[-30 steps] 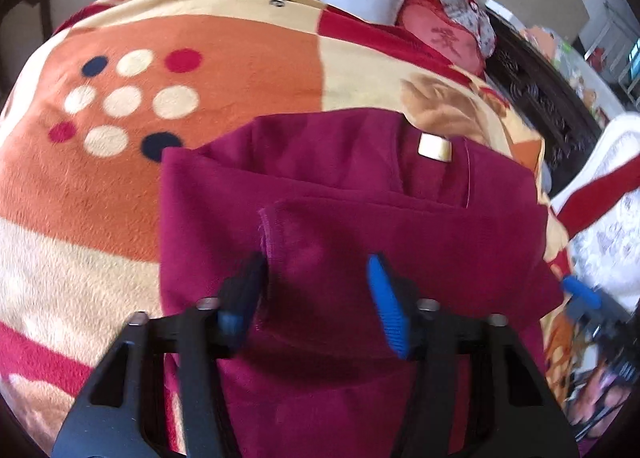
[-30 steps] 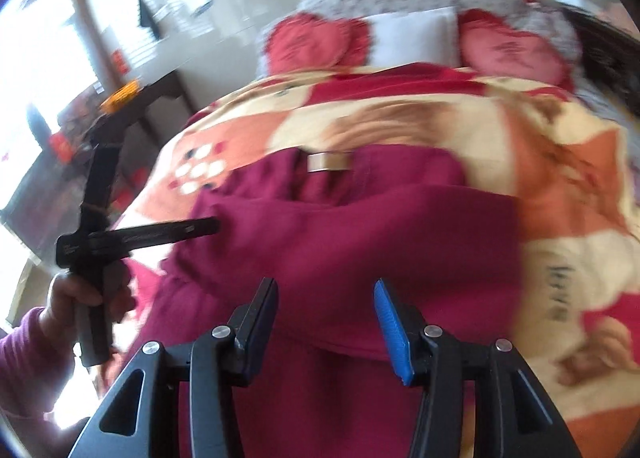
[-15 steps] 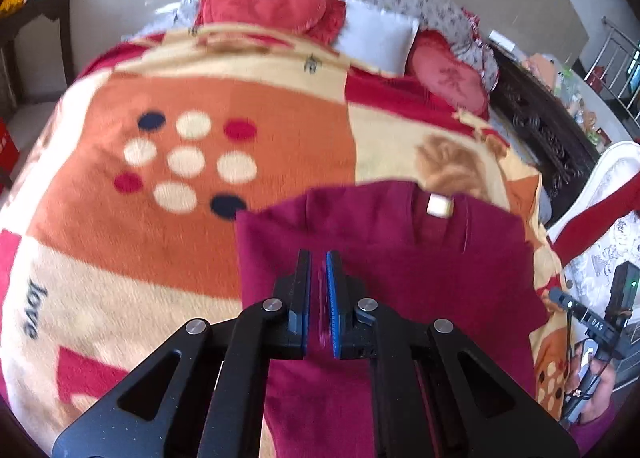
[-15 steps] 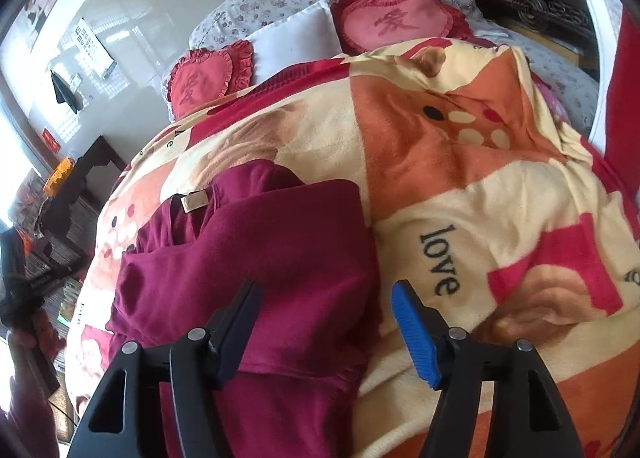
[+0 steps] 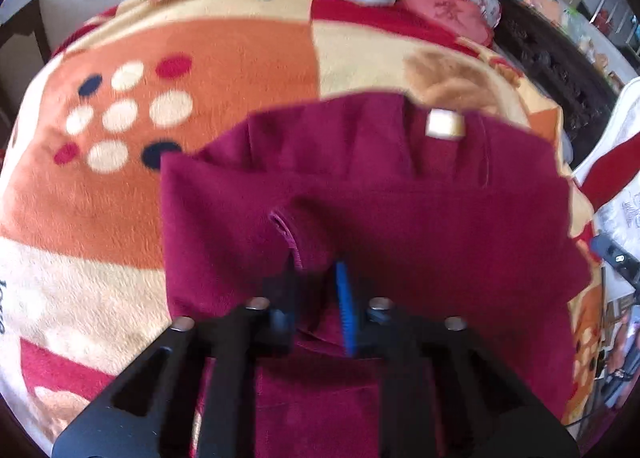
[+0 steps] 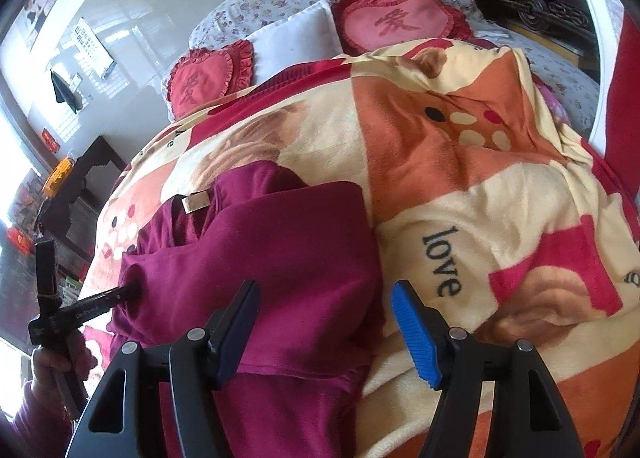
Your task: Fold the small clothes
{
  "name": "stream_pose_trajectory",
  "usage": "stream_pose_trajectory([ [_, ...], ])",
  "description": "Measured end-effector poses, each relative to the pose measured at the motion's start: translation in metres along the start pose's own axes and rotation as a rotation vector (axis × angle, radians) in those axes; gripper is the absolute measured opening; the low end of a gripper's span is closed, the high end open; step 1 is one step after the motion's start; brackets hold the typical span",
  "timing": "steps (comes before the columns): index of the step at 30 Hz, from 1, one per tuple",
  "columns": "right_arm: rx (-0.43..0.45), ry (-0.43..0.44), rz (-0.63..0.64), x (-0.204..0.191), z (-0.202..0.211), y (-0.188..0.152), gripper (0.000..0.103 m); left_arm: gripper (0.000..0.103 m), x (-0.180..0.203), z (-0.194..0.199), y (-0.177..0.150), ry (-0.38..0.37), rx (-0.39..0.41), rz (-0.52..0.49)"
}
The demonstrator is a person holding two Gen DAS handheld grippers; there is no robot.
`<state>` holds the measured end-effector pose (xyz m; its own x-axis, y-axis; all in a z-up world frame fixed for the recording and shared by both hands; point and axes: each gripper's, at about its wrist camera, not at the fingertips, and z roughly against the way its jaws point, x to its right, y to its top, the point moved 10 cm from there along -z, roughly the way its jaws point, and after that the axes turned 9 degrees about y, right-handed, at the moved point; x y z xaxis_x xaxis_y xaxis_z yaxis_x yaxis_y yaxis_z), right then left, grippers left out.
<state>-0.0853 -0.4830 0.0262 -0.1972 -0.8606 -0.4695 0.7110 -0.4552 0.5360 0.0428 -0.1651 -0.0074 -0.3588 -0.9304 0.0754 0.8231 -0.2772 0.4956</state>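
Soft, light, floppy maroon top (image 5: pixel 400 225): best pinched at hemmed cuff between nearly shut left gripper (image 5: pixel 316 278); right gripper (image 6: pixel 326 322) gaping, empty.

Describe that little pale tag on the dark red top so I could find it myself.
Start at the bed's big orange and cream blanket, printed "love". On it lies a folded maroon sweater. At its neckline, on the end nearer the pillows, sits a small cream rectangular label, the only pale patch on the otherwise plain maroon fabric.
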Motion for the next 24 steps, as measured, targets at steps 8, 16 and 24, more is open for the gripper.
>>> stream_pose_trajectory([
  [8,0.033,0.006,-0.022,0.006,-0.004,0.016,0.074,0.002,-0.077,0.059,0.04,0.018,0.155,0.184],
  [16,0.014,0.051,-0.052,-0.006,-0.018,0.014,0.075,0.016,-0.049,0.027,0.01,-0.024,0.034,0.12],
  [24,0.002,0.036,-0.03,-0.007,-0.014,0.008,0.075,0.065,-0.015,-0.017,-0.01,0.1,-0.07,0.007],
])
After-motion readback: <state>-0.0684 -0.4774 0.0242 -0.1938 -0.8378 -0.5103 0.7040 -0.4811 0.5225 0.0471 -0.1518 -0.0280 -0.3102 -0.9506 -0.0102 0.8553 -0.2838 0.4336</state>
